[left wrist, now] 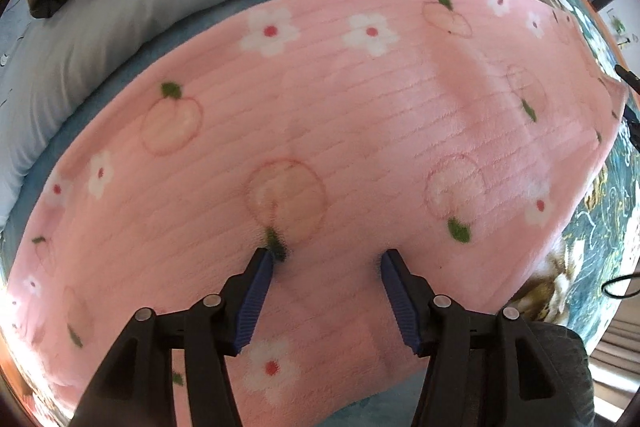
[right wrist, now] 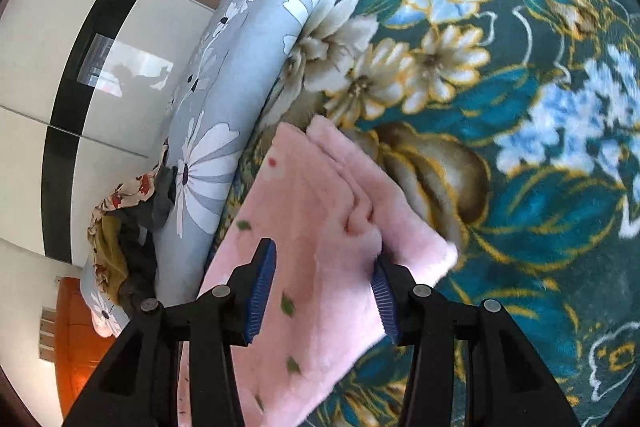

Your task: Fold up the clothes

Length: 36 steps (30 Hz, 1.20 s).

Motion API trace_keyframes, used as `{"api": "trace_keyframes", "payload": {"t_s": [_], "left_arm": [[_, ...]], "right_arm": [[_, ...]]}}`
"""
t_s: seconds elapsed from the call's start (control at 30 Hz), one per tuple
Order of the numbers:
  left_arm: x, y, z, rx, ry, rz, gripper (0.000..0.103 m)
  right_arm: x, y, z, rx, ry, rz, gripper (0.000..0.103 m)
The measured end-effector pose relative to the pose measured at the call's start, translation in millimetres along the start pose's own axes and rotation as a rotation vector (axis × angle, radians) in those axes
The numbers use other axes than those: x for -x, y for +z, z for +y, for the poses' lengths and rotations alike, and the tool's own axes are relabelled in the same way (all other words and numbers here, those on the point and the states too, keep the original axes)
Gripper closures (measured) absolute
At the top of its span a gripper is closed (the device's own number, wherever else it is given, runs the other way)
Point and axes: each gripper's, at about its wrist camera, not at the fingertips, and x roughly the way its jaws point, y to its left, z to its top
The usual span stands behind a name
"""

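- Pink fleece garment (left wrist: pixel 340 131) lies spread across the bed (right wrist: pixel 520 187), long axis left to right; left gripper (left wrist: pixel 326 259) fingers parted over its middle.
- Right gripper (right wrist: pixel 322 259) (nearer the end) straddles its layered edge (right wrist: pixel 360 195), fingers parted, nothing clamped.

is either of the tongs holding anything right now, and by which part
Nothing is held. The left tongs stand open over the flat pink garment; the right tongs stand open around its layered end, not clamped.
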Motion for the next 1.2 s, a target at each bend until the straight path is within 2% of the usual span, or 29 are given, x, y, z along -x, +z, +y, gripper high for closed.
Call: {"api": "trace_keyframes", "payload": {"t_s": [0.43, 0.47, 0.5, 0.53, 0.57, 0.67, 0.77, 0.87, 0.93, 1.07, 1.17, 1.2], "left_arm": [[5.6, 0.7, 14.9, 0.015, 0.0, 0.012, 0.042], [6.8, 0.8, 17.3, 0.023, -0.003, 0.012, 0.042], [7.0, 1.5, 20.4, 0.042, -0.018, 0.018, 0.042], [7.2, 2.1, 23.6, 0.061, -0.033, 0.025, 0.042], [7.7, 3.1, 26.9, 0.084, -0.055, 0.029, 0.042], [11.2, 6.3, 34.7, 0.138, -0.103, 0.026, 0.042], [16.5, 8.8, 39.2, 0.16, -0.123, 0.012, 0.042], [13.8, 8.3, 41.3, 0.164, -0.134, 0.023, 0.041], [11.5, 6.7, 42.6, 0.168, -0.128, 0.032, 0.041], [12.7, 1.7, 47.6, 0.178, -0.137, 0.036, 0.041], [13.0, 0.5, 54.4, 0.184, -0.133, 0.037, 0.041], [13.8, 0.5, 57.6, 0.193, -0.133, 0.034, 0.041]], "right_arm": [[-18.0, 12.2, -2.2, -0.029, 0.002, 0.011, 0.055], [-18.7, 12.8, -3.1, -0.047, 0.017, 0.004, 0.058], [-18.6, 13.1, -1.9, -0.051, 0.027, -0.003, 0.075], [-18.4, 13.4, 0.9, -0.044, 0.029, -0.007, 0.086], [-18.0, 13.7, 5.2, -0.031, 0.021, -0.006, 0.093], [-8.2, 18.2, 19.1, 0.001, 0.04, -0.015, 0.095], [19.1, 30.4, 16.9, 0.013, 0.034, -0.096, 0.096], [13.8, 30.5, -7.7, -0.01, -0.057, -0.045, 0.096], [3.9, 23.3, -23.5, -0.043, -0.082, -0.001, 0.096], [4.3, 18.1, -36.7, -0.093, -0.016, -0.021, 0.092], [4.1, 20.7, -31.6, -0.041, -0.046, -0.013, 0.092], [4.3, 21.8, -29.0, -0.016, -0.062, -0.011, 0.088]]}}
